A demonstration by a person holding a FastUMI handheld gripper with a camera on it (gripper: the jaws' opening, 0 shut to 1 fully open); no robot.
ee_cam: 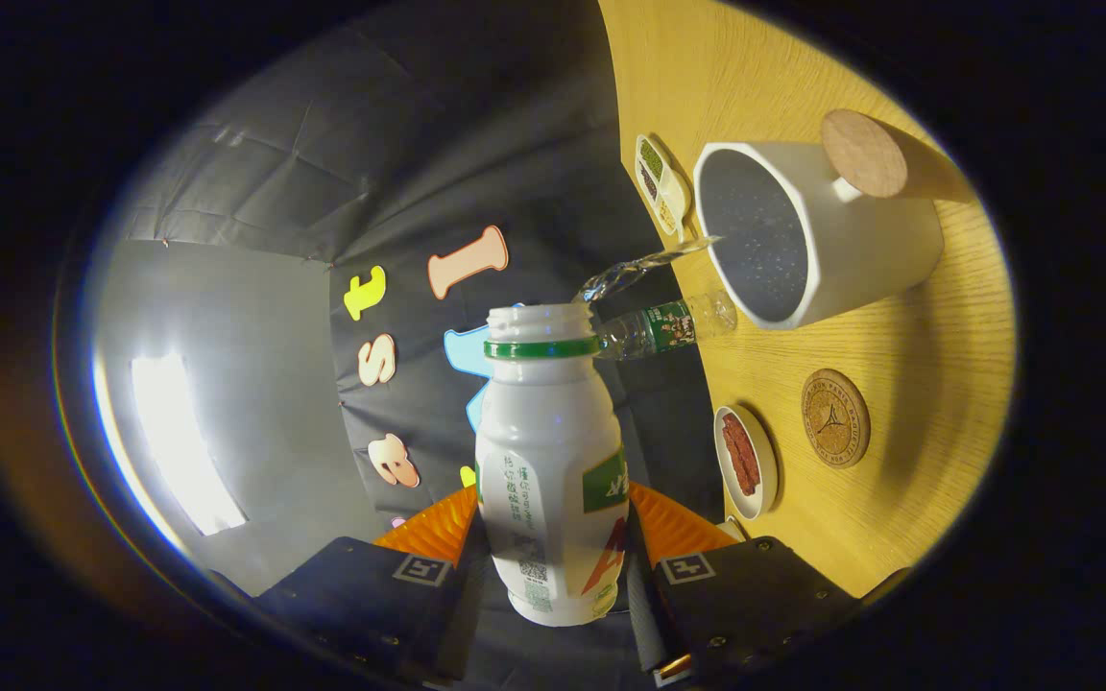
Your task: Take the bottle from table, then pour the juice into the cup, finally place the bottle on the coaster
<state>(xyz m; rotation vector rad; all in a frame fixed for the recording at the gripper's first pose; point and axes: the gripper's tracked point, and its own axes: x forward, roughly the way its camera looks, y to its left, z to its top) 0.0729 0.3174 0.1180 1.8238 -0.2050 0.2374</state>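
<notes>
keep the bottle (551,451) tipped so its open mouth stays aimed at the cup (807,230) on the desk (908,403), letting the thin stream land inside the rim. the claw (553,561) is clamped on the bottle's body, both fingers pressing its sides. the coaster (835,418) waits near the cup.

A creased black cloth wall (399,144) hangs behind a wooden desk (927,365) with visible grain. Beside the cloth stands a pale grey panel (255,326), where a bright patch of light (179,441) glares.
</notes>
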